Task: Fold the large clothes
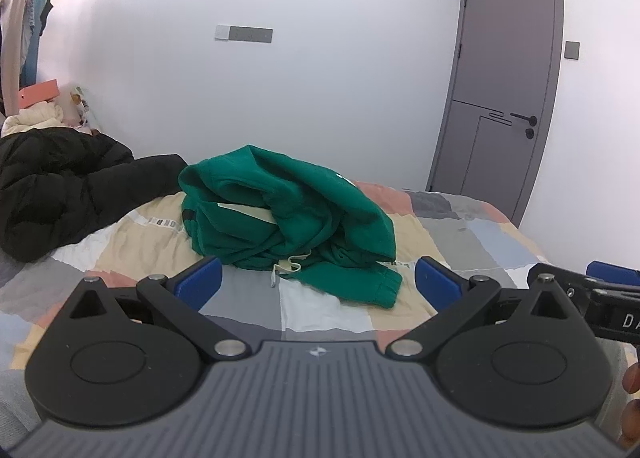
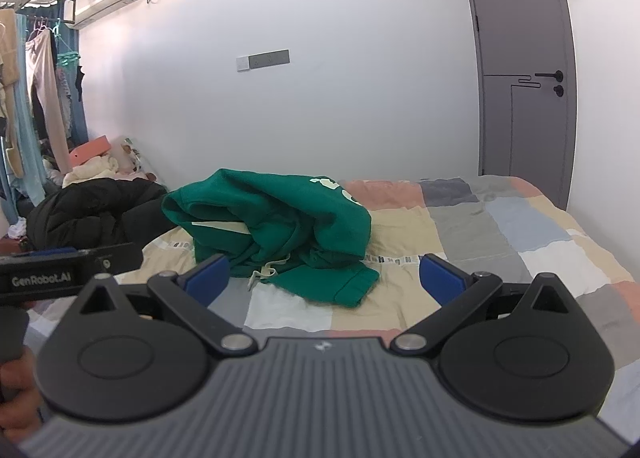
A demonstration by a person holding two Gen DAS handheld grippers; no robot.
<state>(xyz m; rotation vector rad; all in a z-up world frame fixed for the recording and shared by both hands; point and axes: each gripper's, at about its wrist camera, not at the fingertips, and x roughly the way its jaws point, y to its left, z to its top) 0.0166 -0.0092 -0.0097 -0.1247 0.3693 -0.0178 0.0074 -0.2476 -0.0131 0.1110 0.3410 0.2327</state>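
Green hoodie (image 1: 286, 218) (crumpled) on bed (image 1: 460, 234) — both grippers agape.

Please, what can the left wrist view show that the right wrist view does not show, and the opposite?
Only the left wrist view shows the right tool at its right edge. Only the right wrist view shows the air conditioner and the left tool at its left edge. Both share the crumpled green hoodie on the patchwork bed, the black jacket, the grey door, and both tools open, empty.
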